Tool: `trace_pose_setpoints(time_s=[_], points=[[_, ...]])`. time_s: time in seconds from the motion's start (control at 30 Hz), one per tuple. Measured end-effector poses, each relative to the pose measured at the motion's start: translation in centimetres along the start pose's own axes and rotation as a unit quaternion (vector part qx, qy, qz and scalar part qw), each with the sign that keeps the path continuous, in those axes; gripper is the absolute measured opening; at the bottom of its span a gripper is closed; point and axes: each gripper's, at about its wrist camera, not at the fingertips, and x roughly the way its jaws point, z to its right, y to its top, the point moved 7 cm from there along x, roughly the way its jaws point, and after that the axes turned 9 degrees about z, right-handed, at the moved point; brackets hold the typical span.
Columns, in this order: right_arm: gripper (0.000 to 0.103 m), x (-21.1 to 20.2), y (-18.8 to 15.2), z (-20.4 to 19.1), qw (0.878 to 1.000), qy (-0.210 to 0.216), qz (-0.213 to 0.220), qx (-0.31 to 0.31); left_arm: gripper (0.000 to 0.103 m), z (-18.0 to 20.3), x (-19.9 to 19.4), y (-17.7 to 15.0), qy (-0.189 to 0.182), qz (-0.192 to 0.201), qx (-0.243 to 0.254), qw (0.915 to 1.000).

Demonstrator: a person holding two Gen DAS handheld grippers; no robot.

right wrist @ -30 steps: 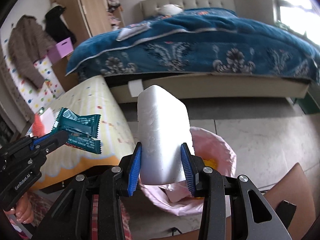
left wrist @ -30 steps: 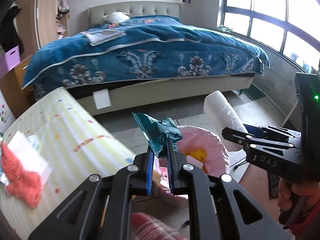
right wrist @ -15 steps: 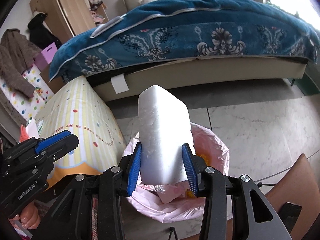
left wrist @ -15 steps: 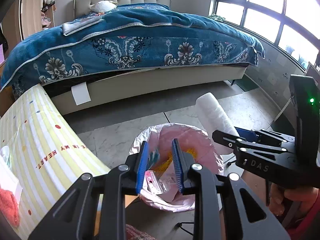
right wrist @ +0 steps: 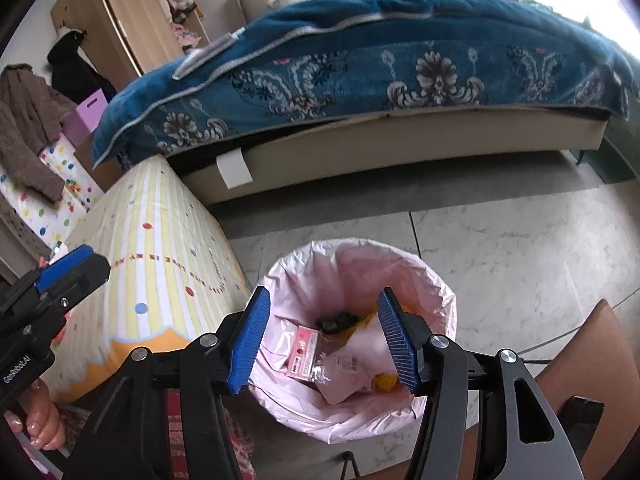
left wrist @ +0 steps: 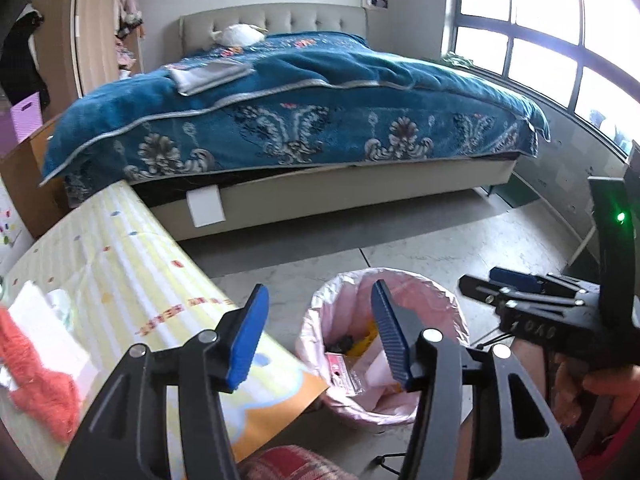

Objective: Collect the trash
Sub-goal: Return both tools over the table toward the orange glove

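A trash bin lined with a pink bag stands on the floor beside the table; it also shows in the left wrist view. Inside lie a pink packet, a white foam block, something dark and yellow scraps. My right gripper is open and empty, directly above the bin. My left gripper is open and empty, above the table's edge, left of the bin. The right gripper shows in the left wrist view, the left gripper in the right wrist view.
A table with a yellow striped cloth holds a coral knitted cloth and white paper. A bed with a blue blanket stands behind. A brown chair edge is at the right. Tiled floor surrounds the bin.
My left gripper opened and the teal wrapper left it. My right gripper opened and the white foam block dropped into the bin.
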Motion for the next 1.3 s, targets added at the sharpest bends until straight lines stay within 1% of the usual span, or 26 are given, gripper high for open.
trace_pose_setpoints(time_s=[0.13,0.23,0.3,0.33,0.4,0.47,0.53,0.63,0.77,0.8,0.83,1.03,1.17,1.23,1.27,1.3], points=[[0.057,-1.0,0.5,-1.3,1.000,0.008,0.013,-0.005,0.054,-2.1,-2.6,-0.3,0.023,0.015,-0.013,0.9996],[0.057,-1.7,0.7,-3.8,0.999,0.028,0.019,-0.020,0.056,-3.8,-4.7,-0.6,0.043,0.026,-0.021,0.9985],[0.057,-1.9,0.9,-4.6,0.999,0.036,0.019,-0.027,0.057,-5.4,-6.3,-1.0,0.062,0.033,-0.029,0.9971],[0.057,-2.0,0.8,-6.4,0.998,0.050,0.018,-0.040,0.058,-6.0,-6.9,-1.2,0.069,0.035,-0.033,0.9965],[0.057,-2.2,0.9,-7.6,0.997,0.059,0.017,-0.048,0.060,-7.5,-8.4,-1.6,0.085,0.040,-0.042,0.9947],[0.057,-2.5,0.8,-10.1,0.995,0.079,0.015,-0.066,0.061,-8.9,-9.8,-2.1,0.100,0.043,-0.049,0.9928],[0.057,-2.6,0.7,-12.7,0.991,0.097,0.013,-0.087,0.062,-10.7,-11.3,-2.7,0.124,0.048,-0.056,0.9895],[0.057,-2.7,0.1,-16.1,0.986,0.121,0.009,-0.114,0.063,-12.9,-13.1,-3.7,0.148,0.049,-0.071,0.9853],[0.057,-2.8,-0.8,-20.3,0.978,0.148,0.004,-0.150,0.065,-16.5,-15.7,-5.3,0.185,0.052,-0.100,0.9762],[0.057,-2.8,-1.0,-21.6,0.974,0.159,0.002,-0.162,0.065,-17.6,-16.4,-5.8,0.198,0.053,-0.107,0.9731],[0.057,-2.8,-1.2,-22.2,0.973,0.162,0.002,-0.165,0.065,-18.5,-17.1,-6.2,0.209,0.052,-0.113,0.9701],[0.057,-2.7,-2.8,-28.3,0.956,0.198,-0.009,-0.214,0.066,-23.5,-19.9,-8.7,0.260,0.047,-0.147,0.9530],[0.057,-2.3,-3.8,-31.3,0.949,0.210,-0.018,-0.236,0.066,-26.1,-21.5,-10.1,0.292,0.044,-0.161,0.9418],[0.057,-2.0,-4.2,-32.6,0.945,0.214,-0.022,-0.247,0.067,-27.4,-22.1,-10.6,0.308,0.043,-0.166,0.9359],[0.057,-1.6,-4.5,-33.7,0.941,0.219,-0.027,-0.256,0.069,-27.8,-22.2,-10.6,0.312,0.042,-0.167,0.9344],[0.057,-1.5,-4.7,-34.0,0.940,0.220,-0.028,-0.258,0.070,-28.4,-22.4,-10.8,0.318,0.042,-0.169,0.9318]])
